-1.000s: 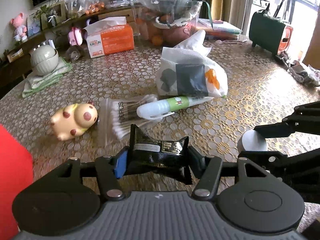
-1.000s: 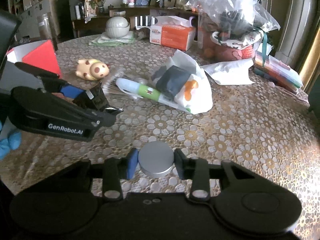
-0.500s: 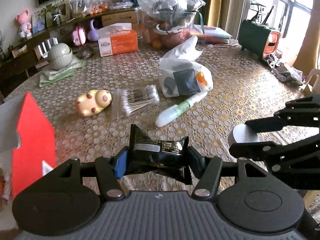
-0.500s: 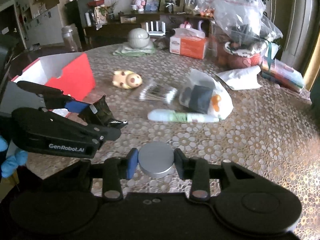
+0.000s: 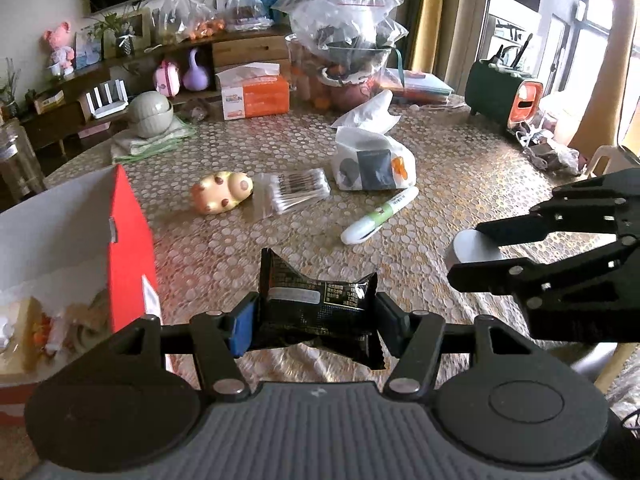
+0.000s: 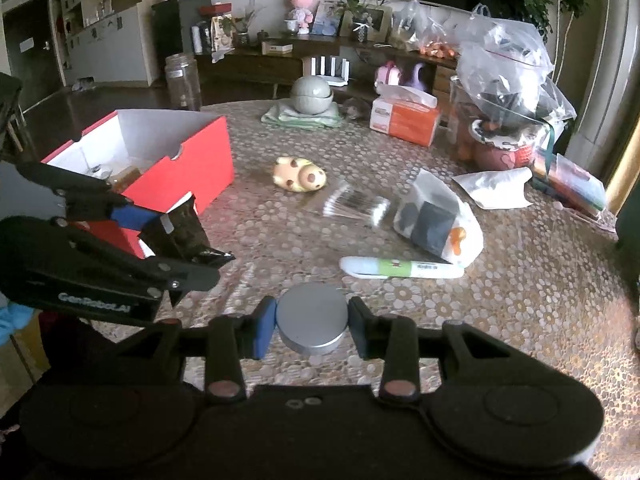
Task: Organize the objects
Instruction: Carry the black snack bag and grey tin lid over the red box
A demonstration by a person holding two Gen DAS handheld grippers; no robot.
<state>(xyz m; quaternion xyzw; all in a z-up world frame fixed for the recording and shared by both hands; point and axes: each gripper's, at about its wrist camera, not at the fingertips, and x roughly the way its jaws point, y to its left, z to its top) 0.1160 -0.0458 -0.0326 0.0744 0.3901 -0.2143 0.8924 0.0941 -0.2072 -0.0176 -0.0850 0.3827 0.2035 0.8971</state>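
From the left wrist, the left gripper has its jaws clenched on a black packet, carried above the table beside the red box. From the right wrist, the right gripper grips a silver tin. Both look bound for the box; next comes lowering over its opening and releasing.

black left tool, blue pad, silver screws, white genrobot.ai lettering
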